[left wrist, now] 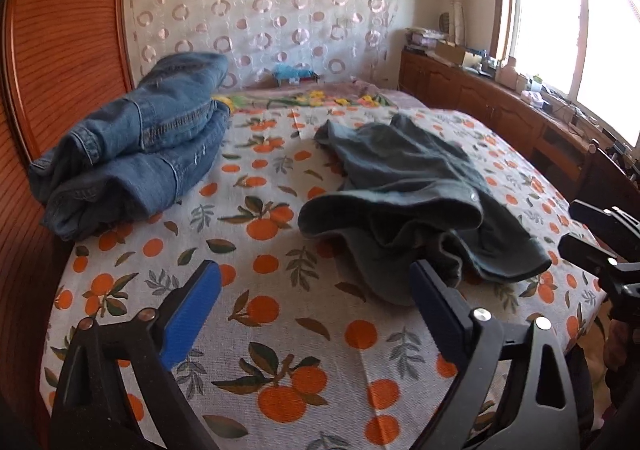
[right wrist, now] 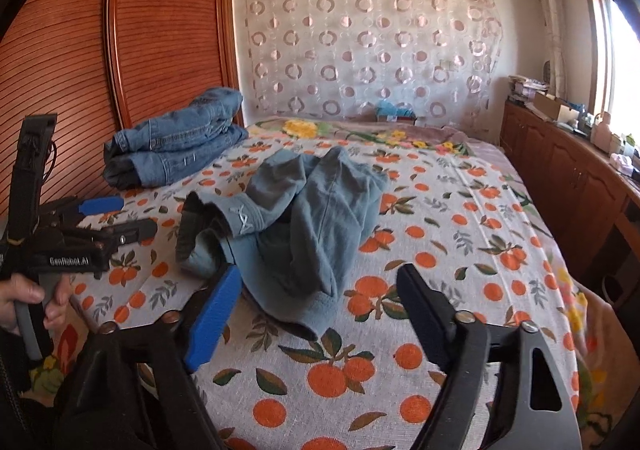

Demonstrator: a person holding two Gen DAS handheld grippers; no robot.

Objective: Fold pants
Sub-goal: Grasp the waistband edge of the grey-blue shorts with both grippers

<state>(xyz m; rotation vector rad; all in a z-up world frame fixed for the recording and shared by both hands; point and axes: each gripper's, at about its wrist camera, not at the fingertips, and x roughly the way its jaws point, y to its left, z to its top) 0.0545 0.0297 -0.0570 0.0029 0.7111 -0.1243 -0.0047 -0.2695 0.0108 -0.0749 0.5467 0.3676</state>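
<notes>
A crumpled grey-blue pair of pants point(left wrist: 404, 185) point(right wrist: 304, 217) lies in a heap on the middle of the bed. My left gripper point(left wrist: 316, 270) stands open just short of its near edge, the right blue finger point(left wrist: 430, 294) close to the cloth, nothing pinched. My right gripper point(right wrist: 320, 272) is open too, and the near hem of the pants lies loosely between its fingertips without either pad pressing on it. From the right wrist view the left gripper point(right wrist: 108, 217) shows at the left, held by a hand point(right wrist: 24, 298). The right gripper point(left wrist: 600, 238) shows at the right edge of the left wrist view.
A stack of folded blue jeans point(left wrist: 136, 153) point(right wrist: 176, 145) lies at the bed's far left beside a wooden wardrobe door point(left wrist: 60, 29). An orange-print sheet point(left wrist: 280, 350) covers the bed. A low wooden cabinet point(left wrist: 500, 105) with clutter runs along the right under the window.
</notes>
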